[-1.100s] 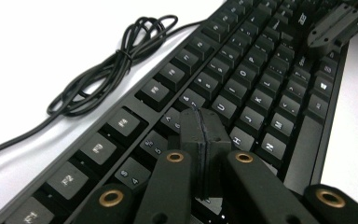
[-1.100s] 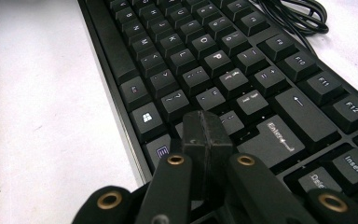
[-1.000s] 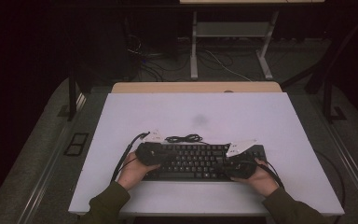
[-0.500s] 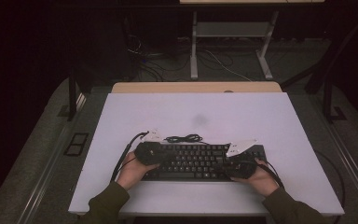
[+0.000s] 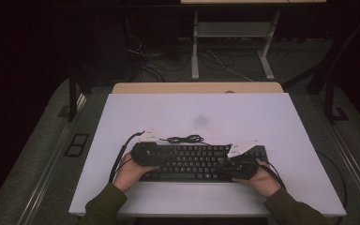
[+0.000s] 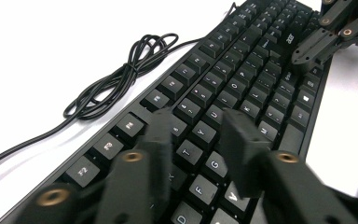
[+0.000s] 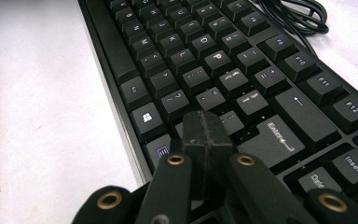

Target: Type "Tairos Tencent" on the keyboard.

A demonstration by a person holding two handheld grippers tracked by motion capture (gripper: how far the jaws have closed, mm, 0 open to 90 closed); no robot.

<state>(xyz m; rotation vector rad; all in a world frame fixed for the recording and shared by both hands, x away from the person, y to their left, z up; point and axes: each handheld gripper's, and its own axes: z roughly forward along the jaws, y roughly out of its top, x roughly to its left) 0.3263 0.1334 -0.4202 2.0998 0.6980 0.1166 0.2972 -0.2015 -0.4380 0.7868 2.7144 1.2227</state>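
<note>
White surface point(image 5: 272, 117) carries the keyboard point(image 5: 201, 161) under both your grippers: left gripper point(image 6: 193, 128) fingers have just been opening, nothing between; right gripper point(image 7: 207, 133) fingers together over the keys, typing apparently midway.

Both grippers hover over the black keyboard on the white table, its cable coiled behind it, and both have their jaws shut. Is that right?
Not quite. The right gripper is shut over the keyboard, but the left gripper has a clear gap between its jaws, which have just been opening with nothing between them; the left gripper view shows it. The coiled cable and white table are as you say.
</note>
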